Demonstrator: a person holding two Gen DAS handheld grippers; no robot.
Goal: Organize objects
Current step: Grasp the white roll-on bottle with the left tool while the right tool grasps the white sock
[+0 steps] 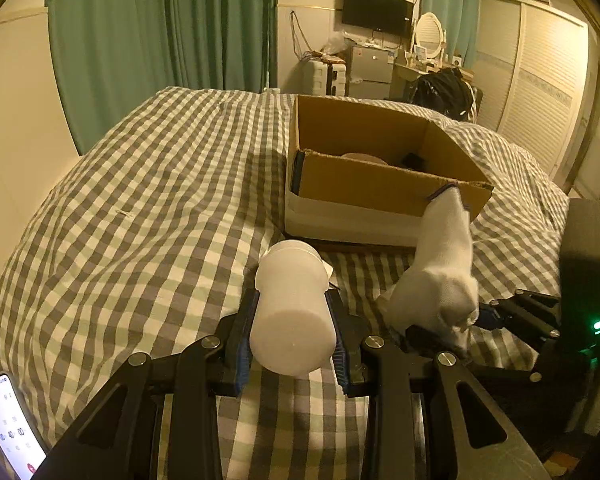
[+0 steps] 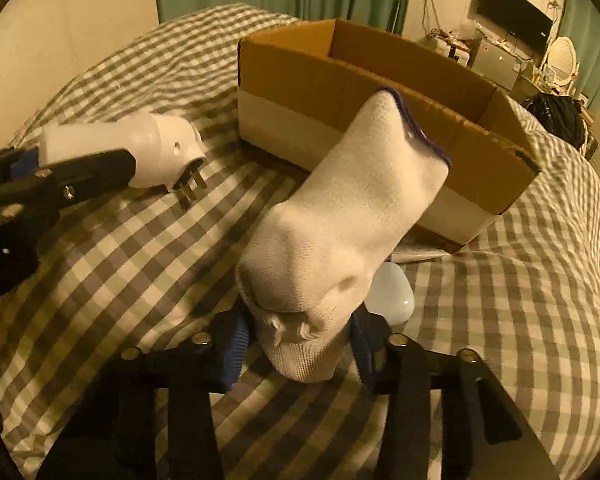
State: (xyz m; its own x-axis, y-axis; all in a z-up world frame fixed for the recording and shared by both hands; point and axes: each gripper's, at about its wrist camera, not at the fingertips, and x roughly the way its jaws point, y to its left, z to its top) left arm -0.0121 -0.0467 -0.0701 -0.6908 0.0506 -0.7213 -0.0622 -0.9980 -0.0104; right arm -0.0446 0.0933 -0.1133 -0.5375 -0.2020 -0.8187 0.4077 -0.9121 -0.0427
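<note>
My left gripper (image 1: 292, 320) is shut on a white plug-in device (image 1: 292, 308), a rounded plastic body with metal prongs; it also shows in the right wrist view (image 2: 140, 152), held above the bed. My right gripper (image 2: 300, 340) is shut on a white sock (image 2: 340, 224) with a dark cuff, which stands up between the jaws; the sock also shows in the left wrist view (image 1: 444, 272). An open cardboard box (image 1: 380, 184) sits on the bed just beyond both grippers, also in the right wrist view (image 2: 340, 80). A round pale object and a dark object lie inside it.
The checked bedspread (image 1: 160, 200) covers the bed. A small white rounded object (image 2: 392, 296) lies on the bed behind the sock, near the box. A phone (image 1: 8, 424) shows at lower left. Green curtains, a wall TV and a cluttered desk stand beyond the bed.
</note>
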